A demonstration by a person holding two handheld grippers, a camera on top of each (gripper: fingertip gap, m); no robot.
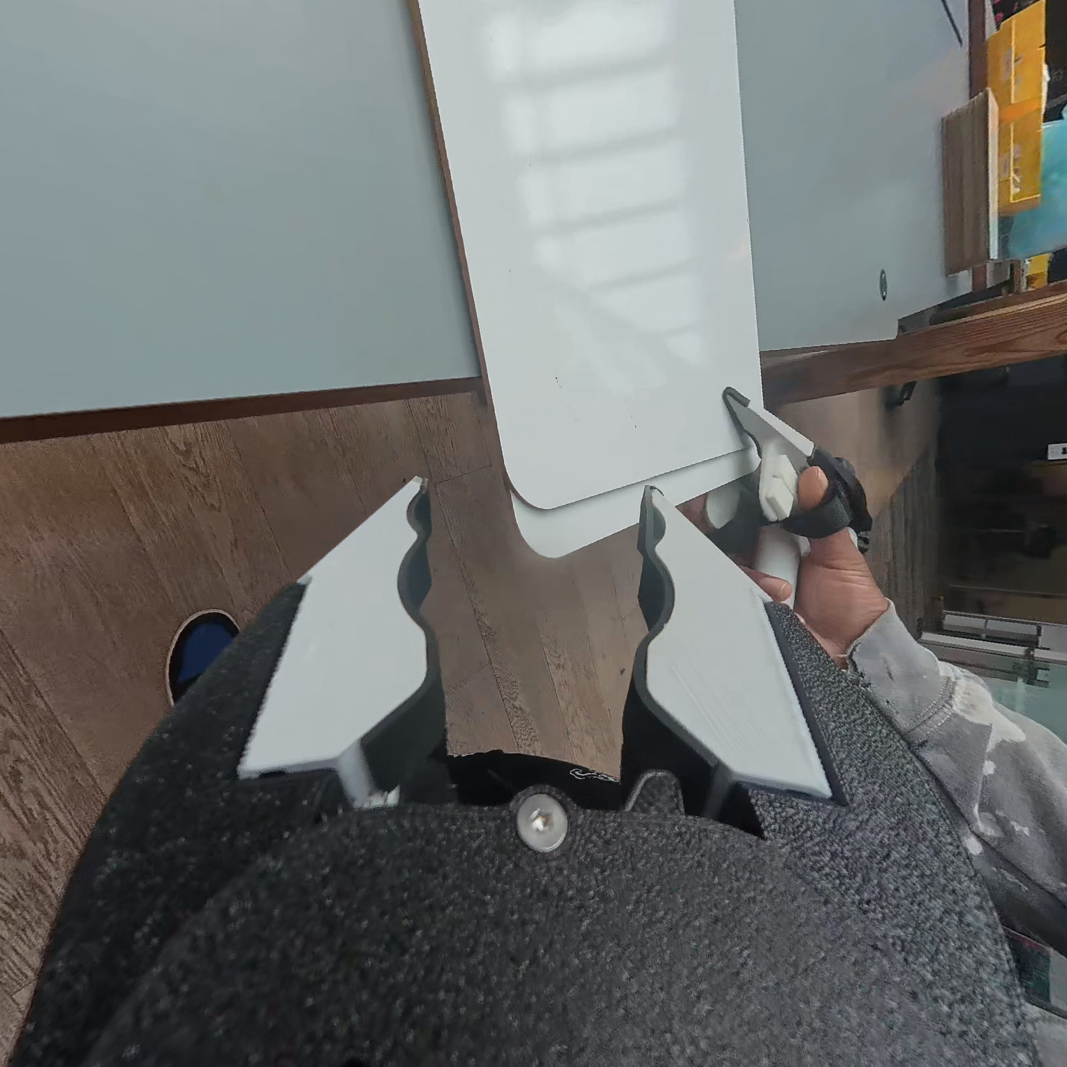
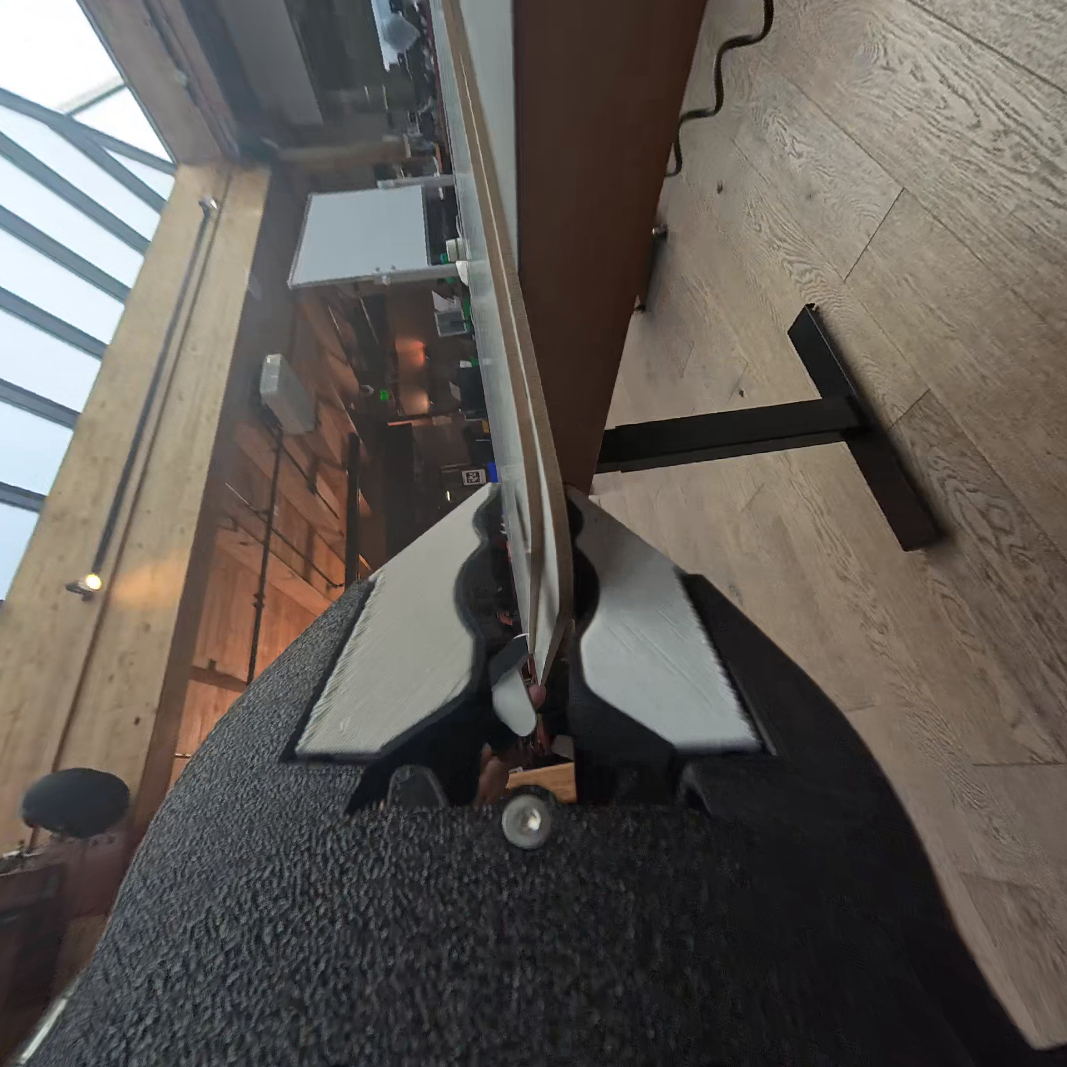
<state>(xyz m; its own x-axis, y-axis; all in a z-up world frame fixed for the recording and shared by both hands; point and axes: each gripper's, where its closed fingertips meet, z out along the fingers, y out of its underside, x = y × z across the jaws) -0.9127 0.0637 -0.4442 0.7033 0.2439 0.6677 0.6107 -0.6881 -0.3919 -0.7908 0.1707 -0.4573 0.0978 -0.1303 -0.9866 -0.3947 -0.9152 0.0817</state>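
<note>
Two thin white boards (image 1: 606, 288) with rounded corners and brown edges lie stacked, reaching out past the edge of a grey-blue table (image 1: 202, 231). My left gripper (image 1: 534, 488) is open and empty, its fingertips just short of the boards' near edge. My right gripper (image 1: 745, 427), held by a hand (image 1: 825, 594), pinches the boards' near right corner. In the right wrist view the boards (image 2: 519, 404) run edge-on between the fingers of my right gripper (image 2: 531, 493), which is shut on them.
A wood-plank floor (image 1: 173, 519) lies below. A wooden ledge (image 1: 924, 346) and shelves with yellow boxes (image 1: 1016, 115) stand at the right. The right wrist view shows the table's black leg (image 2: 808, 421), a floor cable (image 2: 716, 75), a whiteboard (image 2: 364, 237) and a person (image 2: 75, 808).
</note>
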